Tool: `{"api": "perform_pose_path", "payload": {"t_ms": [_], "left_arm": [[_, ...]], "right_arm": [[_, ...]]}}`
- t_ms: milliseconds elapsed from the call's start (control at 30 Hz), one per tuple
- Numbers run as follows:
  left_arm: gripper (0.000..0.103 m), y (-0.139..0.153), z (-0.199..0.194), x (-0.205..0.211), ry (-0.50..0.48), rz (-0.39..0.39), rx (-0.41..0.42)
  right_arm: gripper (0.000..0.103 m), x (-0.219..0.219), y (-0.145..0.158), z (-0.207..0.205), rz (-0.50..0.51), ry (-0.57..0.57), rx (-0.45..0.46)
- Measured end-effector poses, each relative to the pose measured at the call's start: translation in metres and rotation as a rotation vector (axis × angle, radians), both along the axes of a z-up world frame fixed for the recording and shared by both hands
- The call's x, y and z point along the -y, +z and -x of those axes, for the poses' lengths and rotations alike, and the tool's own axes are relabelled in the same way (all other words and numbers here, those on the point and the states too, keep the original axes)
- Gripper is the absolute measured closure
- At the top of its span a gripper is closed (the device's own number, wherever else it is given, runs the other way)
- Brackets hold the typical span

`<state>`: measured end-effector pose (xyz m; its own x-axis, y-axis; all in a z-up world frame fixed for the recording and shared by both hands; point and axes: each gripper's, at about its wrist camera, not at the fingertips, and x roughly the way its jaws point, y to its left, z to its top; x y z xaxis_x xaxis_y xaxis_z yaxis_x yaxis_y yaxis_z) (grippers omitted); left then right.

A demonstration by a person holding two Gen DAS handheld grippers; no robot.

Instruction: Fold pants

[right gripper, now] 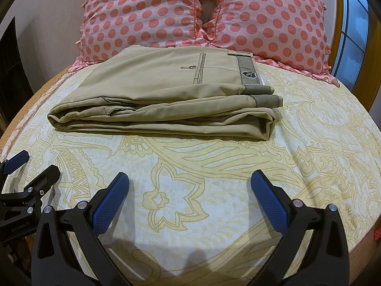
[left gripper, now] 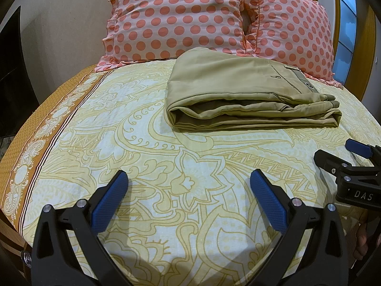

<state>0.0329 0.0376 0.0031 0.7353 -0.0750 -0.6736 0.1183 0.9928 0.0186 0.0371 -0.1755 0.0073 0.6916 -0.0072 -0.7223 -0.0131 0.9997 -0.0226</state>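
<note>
Khaki pants (left gripper: 243,90) lie folded into a flat stack on the bed, near the pillows; in the right wrist view (right gripper: 162,95) the waistband and back pocket face up on the right. My left gripper (left gripper: 189,178) is open and empty, hovering over the bedsheet well short of the pants. My right gripper (right gripper: 190,178) is open and empty too, the same distance back. The right gripper also shows at the right edge of the left wrist view (left gripper: 338,152), and the left gripper at the left edge of the right wrist view (right gripper: 31,164).
A yellow paisley bedsheet (left gripper: 166,166) covers the bed. Two pink polka-dot pillows (right gripper: 142,14) (right gripper: 273,19) lean against the wooden headboard (left gripper: 338,23) behind the pants. A window (right gripper: 352,31) is at the right, a wall at the left.
</note>
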Motion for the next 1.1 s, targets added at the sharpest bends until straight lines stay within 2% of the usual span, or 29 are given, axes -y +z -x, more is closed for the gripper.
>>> {"api": "perform_pose_path", "payload": {"t_ms": [1100], "left_arm": [[0.002, -0.0009, -0.0005, 0.0001, -0.013, -0.004, -0.007]], "right_arm": [[0.001, 0.0002, -0.0002, -0.0002, 0.0, -0.001, 0.001]]}}
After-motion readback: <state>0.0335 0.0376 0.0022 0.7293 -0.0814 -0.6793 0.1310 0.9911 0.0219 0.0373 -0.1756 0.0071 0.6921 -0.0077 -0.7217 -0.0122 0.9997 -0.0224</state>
